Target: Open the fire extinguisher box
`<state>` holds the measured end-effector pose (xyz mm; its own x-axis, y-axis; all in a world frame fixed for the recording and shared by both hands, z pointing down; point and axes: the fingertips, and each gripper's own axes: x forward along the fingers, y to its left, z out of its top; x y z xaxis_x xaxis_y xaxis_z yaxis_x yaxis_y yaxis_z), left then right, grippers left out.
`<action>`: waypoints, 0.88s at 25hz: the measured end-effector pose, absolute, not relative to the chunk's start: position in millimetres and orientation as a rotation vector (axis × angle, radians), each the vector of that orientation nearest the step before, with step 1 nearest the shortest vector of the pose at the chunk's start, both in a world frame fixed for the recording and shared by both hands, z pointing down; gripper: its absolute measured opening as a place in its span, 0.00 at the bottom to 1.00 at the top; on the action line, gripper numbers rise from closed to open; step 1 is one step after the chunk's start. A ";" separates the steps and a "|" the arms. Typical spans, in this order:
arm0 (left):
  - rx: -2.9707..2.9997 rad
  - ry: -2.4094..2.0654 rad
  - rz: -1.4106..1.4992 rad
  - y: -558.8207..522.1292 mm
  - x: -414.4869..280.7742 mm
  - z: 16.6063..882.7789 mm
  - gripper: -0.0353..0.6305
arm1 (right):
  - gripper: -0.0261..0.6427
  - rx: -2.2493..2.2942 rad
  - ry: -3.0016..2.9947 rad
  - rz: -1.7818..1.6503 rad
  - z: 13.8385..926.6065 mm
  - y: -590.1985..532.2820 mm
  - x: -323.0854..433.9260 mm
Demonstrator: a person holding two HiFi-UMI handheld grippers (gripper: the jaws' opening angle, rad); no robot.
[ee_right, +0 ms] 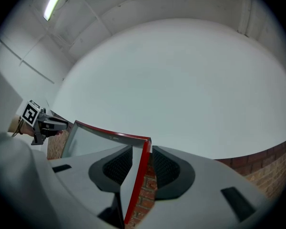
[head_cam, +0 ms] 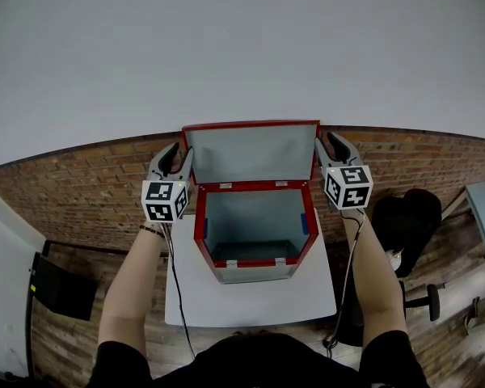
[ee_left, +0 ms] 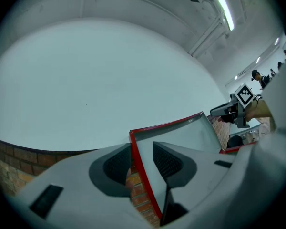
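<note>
A red fire extinguisher box [head_cam: 255, 261] stands on a white table [head_cam: 250, 297] with its inside empty. Its lid [head_cam: 250, 152] is swung up and stands upright, grey inner face toward me. My left gripper [head_cam: 182, 152] sits at the lid's left edge. In the left gripper view the red lid edge [ee_left: 138, 159] runs between the jaws of that gripper [ee_left: 142, 156], with a gap to the right pad. My right gripper [head_cam: 327, 141] is at the lid's right edge. In the right gripper view the red lid edge [ee_right: 144, 161] lies between the open jaws [ee_right: 142, 162].
A brick wall [head_cam: 89, 184] with a pale upper part rises behind the table. A black office chair [head_cam: 412, 217] stands to the right, and a black object [head_cam: 56, 285] lies on the floor at the left. Cables hang from both grippers.
</note>
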<state>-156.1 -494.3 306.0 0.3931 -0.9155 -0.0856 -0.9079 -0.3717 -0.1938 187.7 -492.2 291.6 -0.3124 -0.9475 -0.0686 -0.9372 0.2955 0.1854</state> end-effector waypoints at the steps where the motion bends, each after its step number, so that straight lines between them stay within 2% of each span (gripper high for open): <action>1: -2.443 1.619 -0.041 -488.4 -155.5 305.7 0.32 | 0.22 1.808 -2.495 -0.299 289.9 -486.2 186.1; 5: -2.451 1.605 0.042 -458.2 -149.0 301.1 0.32 | 0.22 1.783 -2.541 -0.339 284.2 -457.3 174.3; 9: -2.458 1.549 0.075 -425.6 -129.5 305.1 0.32 | 0.11 1.756 -2.586 -0.356 287.9 -431.7 160.1; 22: -2.619 1.384 0.094 -327.0 -92.2 346.1 0.23 | 0.07 1.577 -2.758 -0.326 308.8 -336.3 111.3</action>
<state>-92.2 -327.0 346.1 0.5652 -0.8133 -0.1383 -0.8245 -0.5515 -0.1269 111.3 -336.3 308.8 -0.5112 -0.8470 -0.1458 -0.8577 0.4916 0.1507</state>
